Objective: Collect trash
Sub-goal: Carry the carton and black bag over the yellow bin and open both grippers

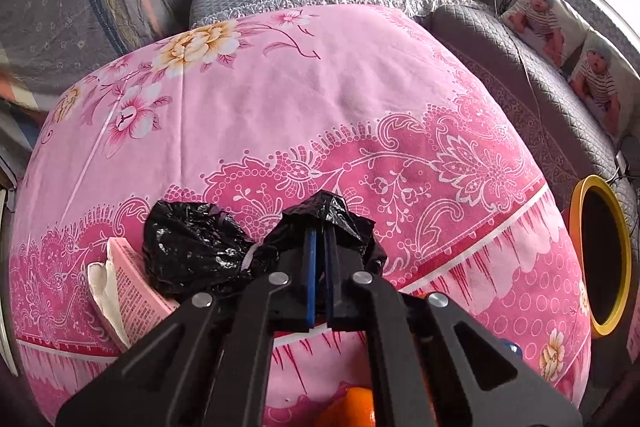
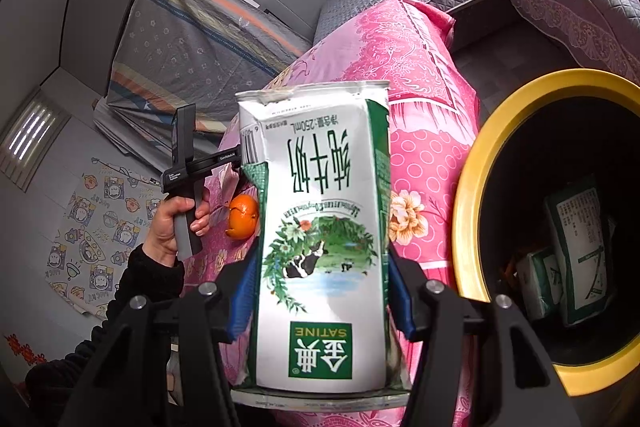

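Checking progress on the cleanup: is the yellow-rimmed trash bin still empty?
No, at least two milk cartons already lie inside the yellow-rimmed trash bin.

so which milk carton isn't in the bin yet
The upside-down milk carton clamped in the right tool. The other cartons already lie inside the yellow-rimmed bin.

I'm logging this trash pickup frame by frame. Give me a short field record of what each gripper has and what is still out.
left gripper: shut on black plastic bag, which lies on the pink floral cloth
right gripper: shut on milk carton, held upside down
trash bin: yellow rim, beside the right gripper; at least two similar cartons inside
still on cloth: pink box and white crumpled item, next to the bag
orange: at the cloth's near edge
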Available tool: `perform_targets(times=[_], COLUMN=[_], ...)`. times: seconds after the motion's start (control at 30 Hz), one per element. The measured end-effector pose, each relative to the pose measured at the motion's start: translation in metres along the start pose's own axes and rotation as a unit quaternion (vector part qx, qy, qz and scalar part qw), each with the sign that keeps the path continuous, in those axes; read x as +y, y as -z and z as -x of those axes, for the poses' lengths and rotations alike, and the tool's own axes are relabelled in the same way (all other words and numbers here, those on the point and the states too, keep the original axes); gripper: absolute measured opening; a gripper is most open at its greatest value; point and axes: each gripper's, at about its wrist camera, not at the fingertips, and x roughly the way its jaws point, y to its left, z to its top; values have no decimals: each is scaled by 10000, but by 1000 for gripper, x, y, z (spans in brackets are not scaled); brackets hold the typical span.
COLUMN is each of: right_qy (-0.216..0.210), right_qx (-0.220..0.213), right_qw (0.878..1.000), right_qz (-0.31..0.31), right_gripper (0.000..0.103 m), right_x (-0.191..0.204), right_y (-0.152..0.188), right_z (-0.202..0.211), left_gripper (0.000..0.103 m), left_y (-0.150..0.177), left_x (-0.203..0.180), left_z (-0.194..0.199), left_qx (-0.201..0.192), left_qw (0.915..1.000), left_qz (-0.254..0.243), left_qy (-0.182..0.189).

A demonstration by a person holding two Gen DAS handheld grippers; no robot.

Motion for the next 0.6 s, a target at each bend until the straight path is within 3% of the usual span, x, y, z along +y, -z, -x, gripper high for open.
perform_targets(times=[0.23,0.6], right_qy=[-101,-472], right_qx=[66,343], right_qw=[9997,9957], right_qz=[188,721], right_gripper=[52,52], right_x=[17,70], right_y=[-3,-2], right_z=[-8,-33], left_gripper=[2,2], left_y=[2,40], left_x=[8,18], left_z=[65,177], left_qx=[-842,-2102], left_qw=[9959,9760], left_qz=[66,258], left_qy=[324,504])
